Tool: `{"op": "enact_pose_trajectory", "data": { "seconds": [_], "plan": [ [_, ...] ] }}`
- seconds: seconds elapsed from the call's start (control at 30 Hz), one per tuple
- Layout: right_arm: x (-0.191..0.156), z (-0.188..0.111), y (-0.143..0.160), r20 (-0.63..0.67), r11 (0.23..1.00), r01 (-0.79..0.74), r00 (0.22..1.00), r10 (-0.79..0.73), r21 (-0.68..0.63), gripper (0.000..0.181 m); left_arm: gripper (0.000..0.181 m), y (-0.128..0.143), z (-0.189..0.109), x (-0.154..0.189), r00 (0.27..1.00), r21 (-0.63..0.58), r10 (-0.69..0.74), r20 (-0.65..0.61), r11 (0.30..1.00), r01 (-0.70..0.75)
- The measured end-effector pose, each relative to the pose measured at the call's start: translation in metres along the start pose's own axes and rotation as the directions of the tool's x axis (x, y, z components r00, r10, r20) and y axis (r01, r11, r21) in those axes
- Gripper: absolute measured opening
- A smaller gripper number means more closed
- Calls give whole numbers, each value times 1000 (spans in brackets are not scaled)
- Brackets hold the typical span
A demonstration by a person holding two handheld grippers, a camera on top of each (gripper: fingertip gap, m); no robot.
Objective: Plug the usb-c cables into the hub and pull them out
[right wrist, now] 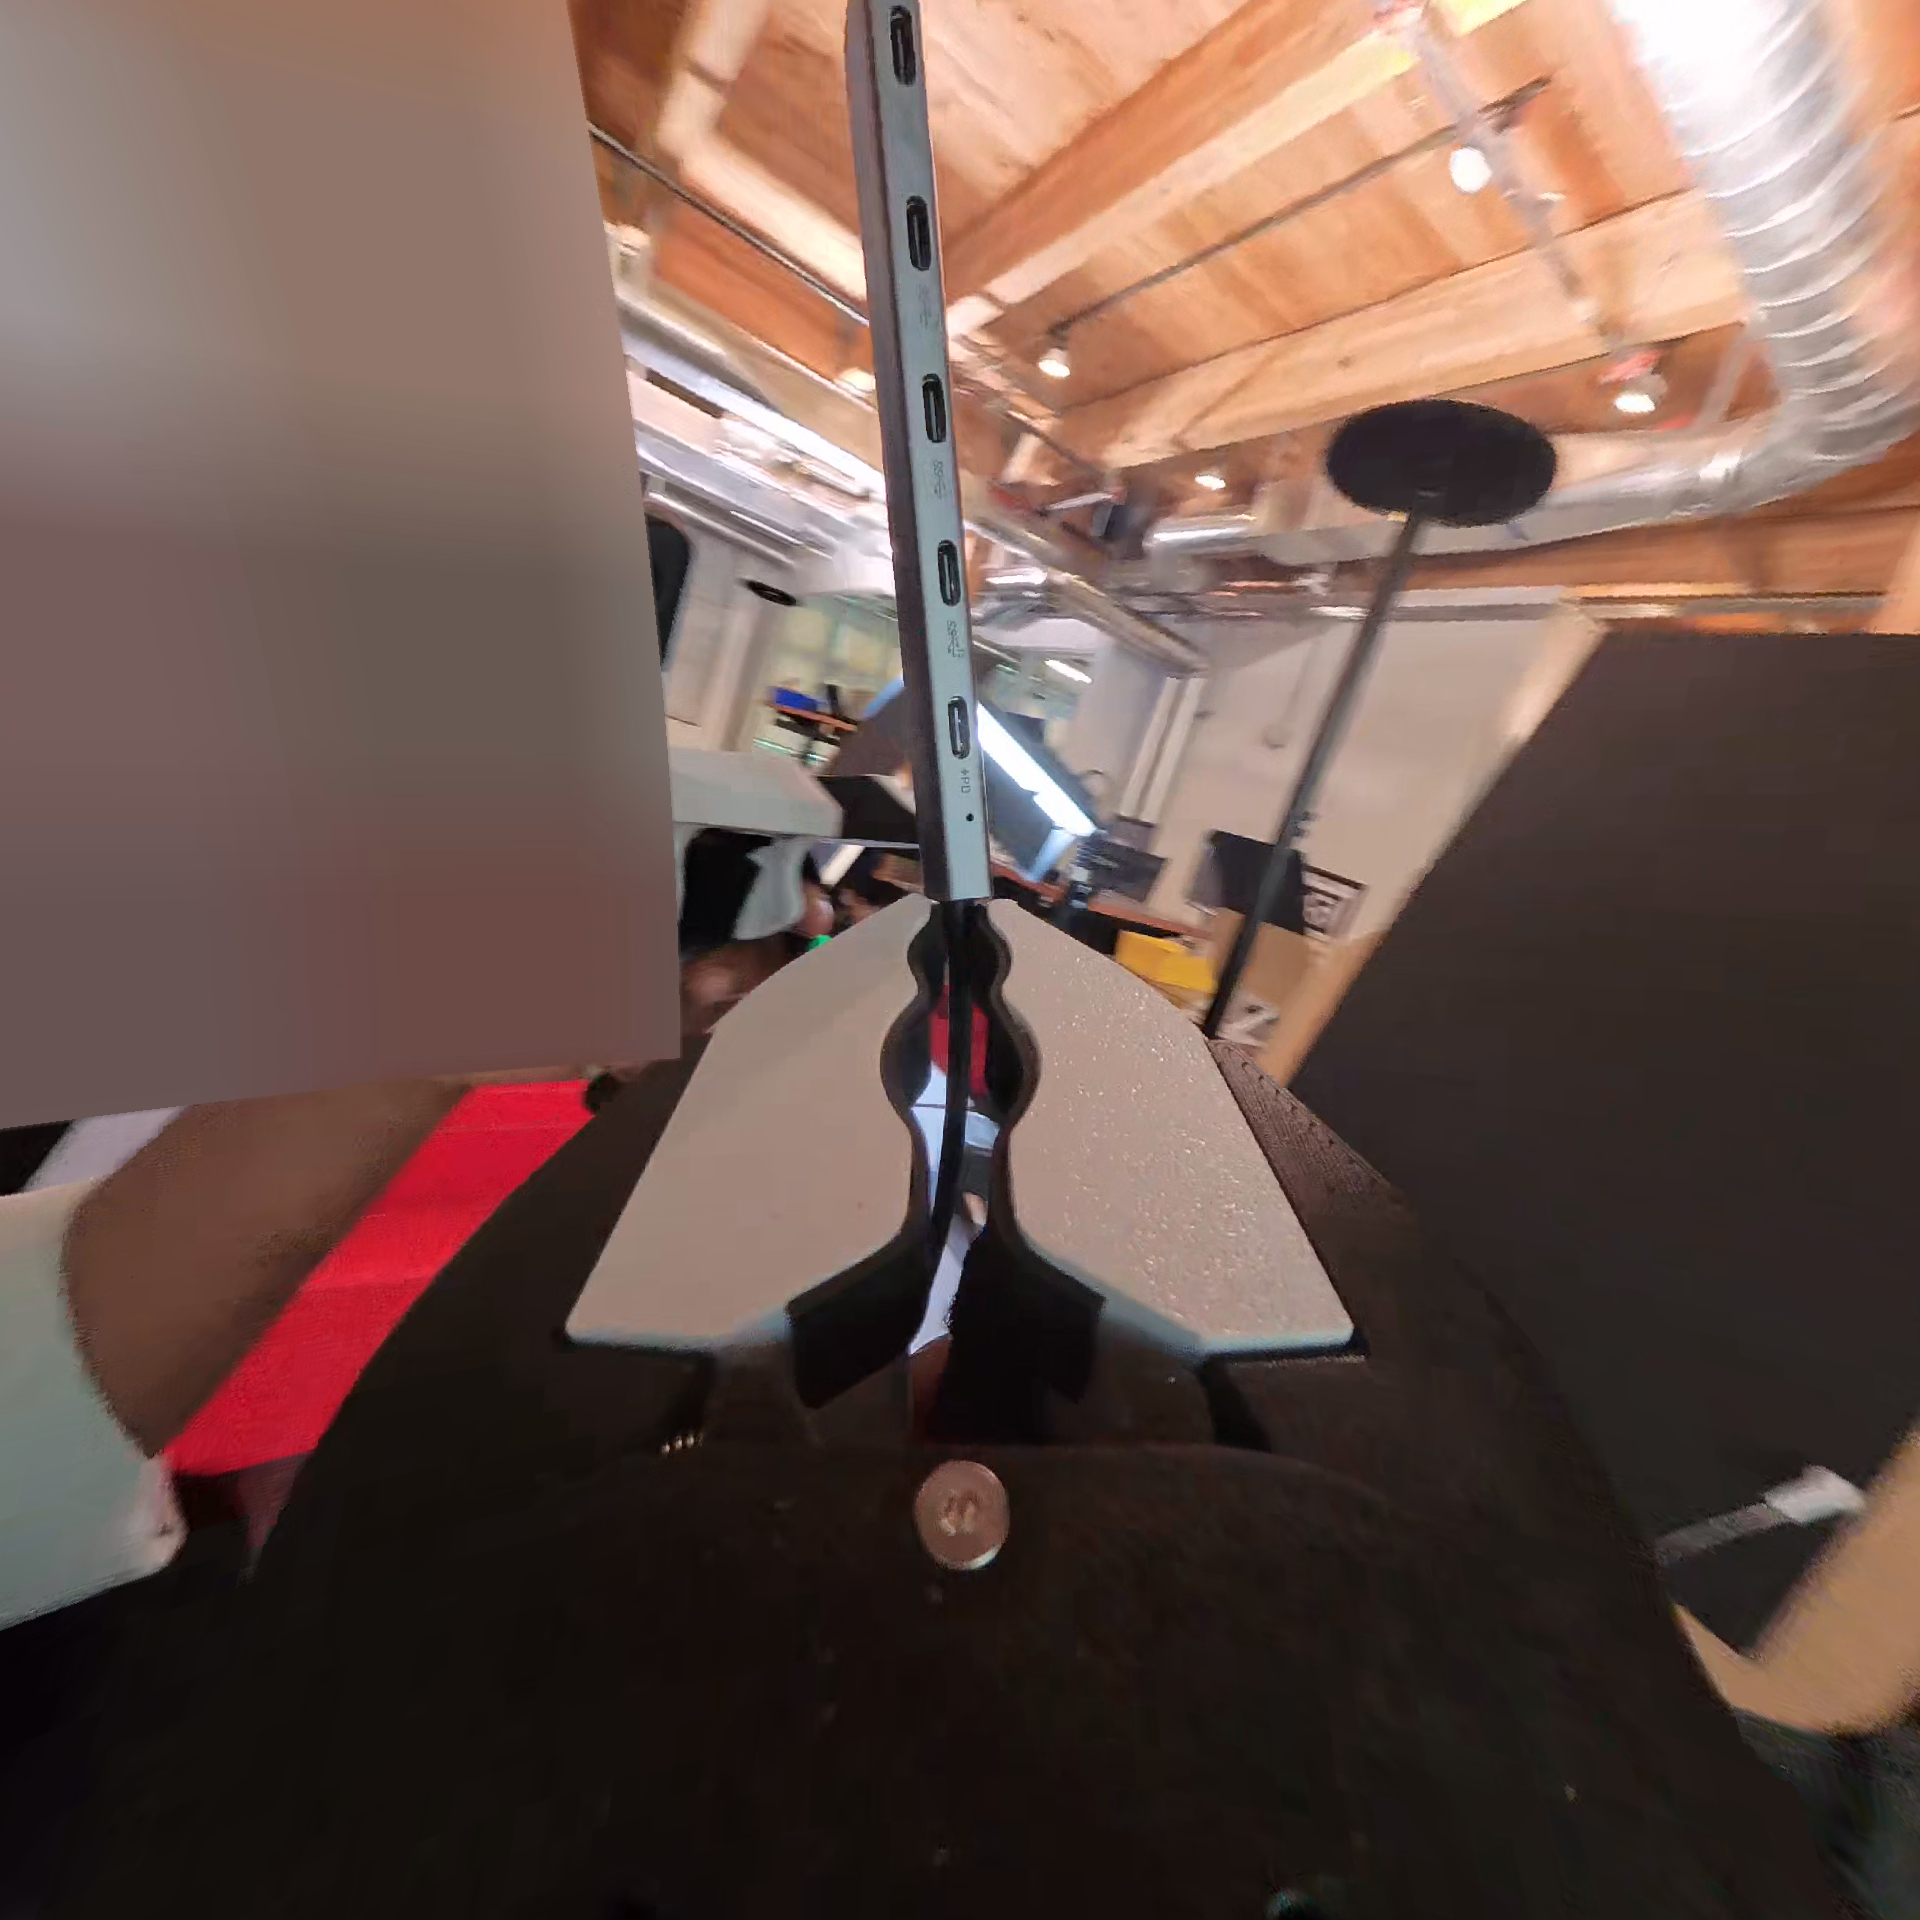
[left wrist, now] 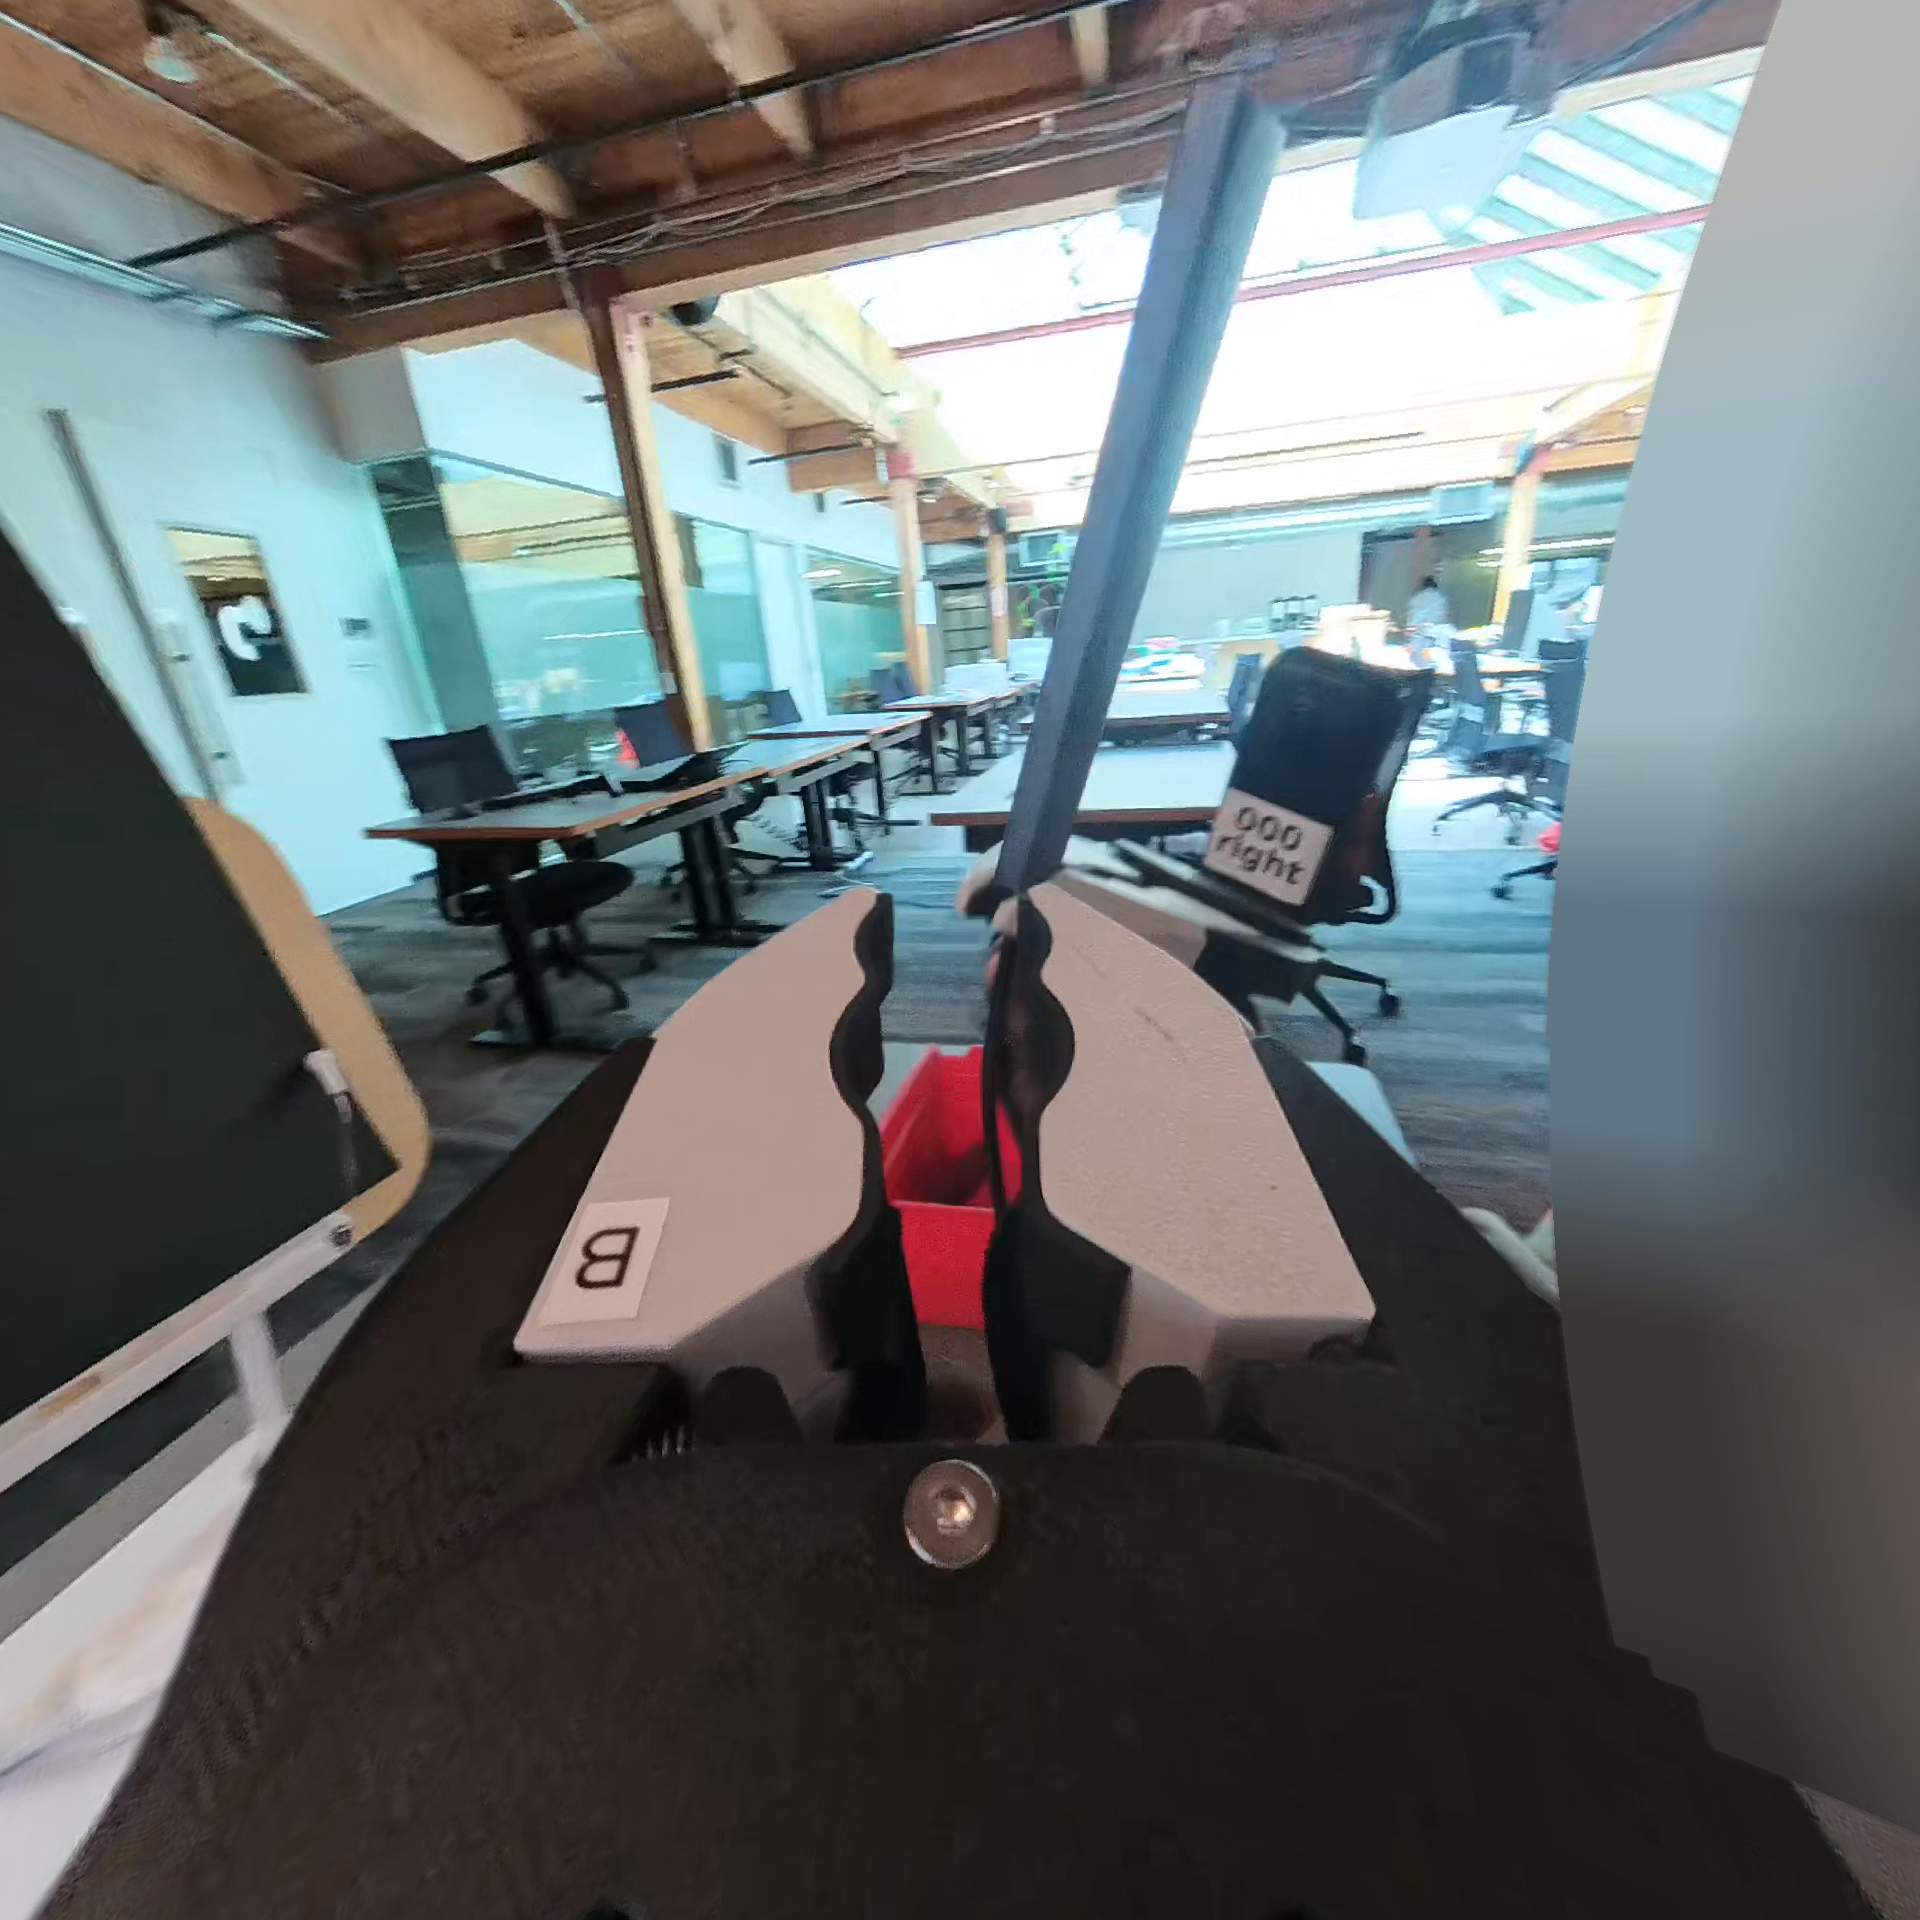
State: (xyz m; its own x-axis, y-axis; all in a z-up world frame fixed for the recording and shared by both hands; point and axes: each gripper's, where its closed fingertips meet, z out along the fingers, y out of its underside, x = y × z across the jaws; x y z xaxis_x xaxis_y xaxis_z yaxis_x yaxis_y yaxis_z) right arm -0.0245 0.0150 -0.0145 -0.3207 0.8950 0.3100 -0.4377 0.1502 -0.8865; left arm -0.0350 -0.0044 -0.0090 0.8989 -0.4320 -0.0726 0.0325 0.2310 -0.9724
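Note:
A slim grey hub (right wrist: 925, 436) with several usb-c ports along its edge stands upright above my right gripper (right wrist: 961, 914). The right gripper's jaws are shut on the hub's black cable (right wrist: 954, 1049) just under the hub's lower end. In the left wrist view the hub (left wrist: 1132, 499) shows as a dark bar rising from the far side of my left gripper (left wrist: 956, 914). The left gripper is open, and the cable (left wrist: 992, 1049) hangs down in its gap along the right-hand pad. The right gripper's black body (left wrist: 1309, 748) shows behind the hub.
A red bin (left wrist: 935, 1153) lies below the left gripper and also shows in the right wrist view (right wrist: 416, 1226). A black board with a wooden edge (left wrist: 156, 987) stands at the left. A dark panel (right wrist: 1610, 1039) and a black pole stand (right wrist: 1351, 727) are at the right. The tips of both grippers are at nearly the same place.

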Motion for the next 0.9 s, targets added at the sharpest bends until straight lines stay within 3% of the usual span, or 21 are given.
{"op": "enact_pose_trajectory", "data": {
  "seconds": [0.13, 0.3, 0.37, 0.5, 0.63, 0.77, 0.83, 0.9],
  "plan": [
    [37, -21, -8, -187, 993, 108, 976, -114, -43, 4, 41, -1, -15, -34, 981, -2, 25, 194, 1000, -25],
    [73, -53, -22, -413, 951, 259, 857, -307, -169, 5, 120, -19, -52, -75, 838, -24, 111, 534, 993, -116],
    [82, -69, -33, -477, 933, 293, 803, -358, -208, 5, 133, -27, -62, -75, 801, -42, 143, 581, 988, -145],
    [89, -110, -61, -587, 894, 361, 675, -447, -266, 4, 142, -44, -69, -64, 774, -14, 181, 606, 976, -217],
    [96, -138, -66, -597, 899, 349, 673, -437, -264, 4, 142, -54, -68, -48, 782, 8, 211, 587, 964, -267],
    [123, -165, -31, -526, 885, 345, 714, -463, -311, 4, 141, -57, -75, -49, 772, 9, 208, 600, 964, -267],
    [131, -182, 4, -434, 875, 365, 764, -477, -320, 4, 141, -57, -76, -50, 790, 29, 175, 588, 971, -237],
    [145, -211, 49, -376, 846, 341, 781, -498, -411, 4, 141, -58, -76, -47, 812, 56, 150, 564, 974, -219]
  ]
}}
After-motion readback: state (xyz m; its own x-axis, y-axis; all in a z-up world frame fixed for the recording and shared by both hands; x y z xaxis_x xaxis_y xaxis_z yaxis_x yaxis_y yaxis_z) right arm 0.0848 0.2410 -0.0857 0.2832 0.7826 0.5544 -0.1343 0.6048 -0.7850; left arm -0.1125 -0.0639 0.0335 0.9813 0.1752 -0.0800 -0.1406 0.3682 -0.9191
